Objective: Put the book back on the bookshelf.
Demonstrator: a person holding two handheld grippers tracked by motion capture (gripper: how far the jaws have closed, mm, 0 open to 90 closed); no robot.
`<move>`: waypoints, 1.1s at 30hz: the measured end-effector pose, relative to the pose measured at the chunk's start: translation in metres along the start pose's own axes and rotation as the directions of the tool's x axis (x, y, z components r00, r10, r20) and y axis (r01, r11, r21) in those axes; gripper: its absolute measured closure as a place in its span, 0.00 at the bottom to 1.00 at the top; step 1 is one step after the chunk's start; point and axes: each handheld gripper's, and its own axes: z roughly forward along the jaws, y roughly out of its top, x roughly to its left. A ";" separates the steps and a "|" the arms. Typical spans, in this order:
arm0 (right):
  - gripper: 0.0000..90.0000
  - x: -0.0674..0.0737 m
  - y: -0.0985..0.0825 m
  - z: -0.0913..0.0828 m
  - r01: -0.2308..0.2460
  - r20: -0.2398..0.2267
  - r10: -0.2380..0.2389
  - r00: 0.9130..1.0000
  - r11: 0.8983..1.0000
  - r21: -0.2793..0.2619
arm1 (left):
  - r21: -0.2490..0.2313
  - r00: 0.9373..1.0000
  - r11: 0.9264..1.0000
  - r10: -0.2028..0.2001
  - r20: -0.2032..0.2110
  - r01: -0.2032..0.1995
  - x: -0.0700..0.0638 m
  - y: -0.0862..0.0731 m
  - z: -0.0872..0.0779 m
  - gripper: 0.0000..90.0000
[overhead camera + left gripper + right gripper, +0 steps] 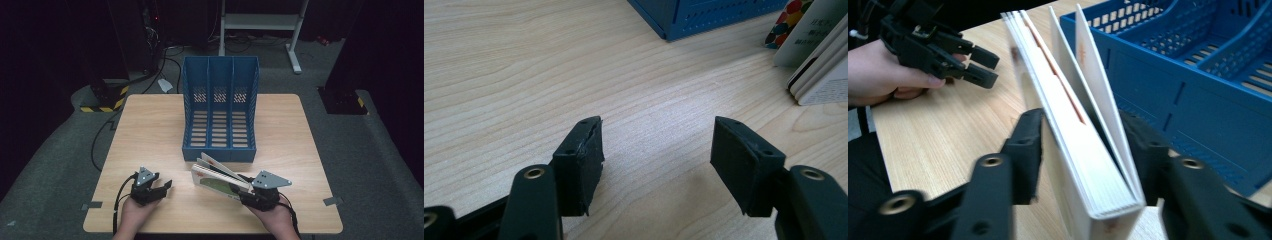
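Note:
A stack of white books [216, 176], one thick and a couple thin, stands tilted on the wooden table [150, 130] just in front of a blue three-slot file rack [220, 148]. My right gripper [239, 189] is shut on them. In the right gripper view its jaws [1083, 145] flank the books [1048, 75], whose thin covers fan apart toward the rack [1198, 100]. My left gripper [164, 189] rests low at the table's front left, open with nothing between its fingers [656, 145]. The left gripper view has the books [819, 65] at the upper right and the rack's corner [704, 17] above.
The rack's three slots hold nothing. Bare wood lies to the left and right of the rack. Beyond the table are floor cables [165, 60], a black stand with a striped base [102, 97] and a white frame [260, 22]. The left hand [883, 70] holds its gripper [983, 65] nearby.

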 end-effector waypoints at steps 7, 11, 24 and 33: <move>0.83 0.005 -0.003 -0.001 0.066 -0.001 -0.066 0.998 0.998 -0.020 | 0.003 1.000 1.000 0.000 0.000 0.000 0.000 0.000 0.000 0.42; 0.84 0.010 -0.004 -0.004 0.082 0.008 -0.082 0.997 0.996 -0.037 | 0.004 1.000 1.000 0.000 -0.001 0.000 0.000 0.000 0.000 0.42; 0.84 0.005 -0.013 -0.032 0.023 0.163 -0.013 0.987 0.998 -0.059 | 0.005 1.000 1.000 0.000 -0.004 0.000 0.000 0.000 0.000 0.44; 0.83 0.002 -0.018 -0.034 -0.029 0.173 0.035 0.984 0.999 -0.039 | 0.007 1.000 1.000 0.001 -0.005 -0.001 0.000 0.000 0.000 0.44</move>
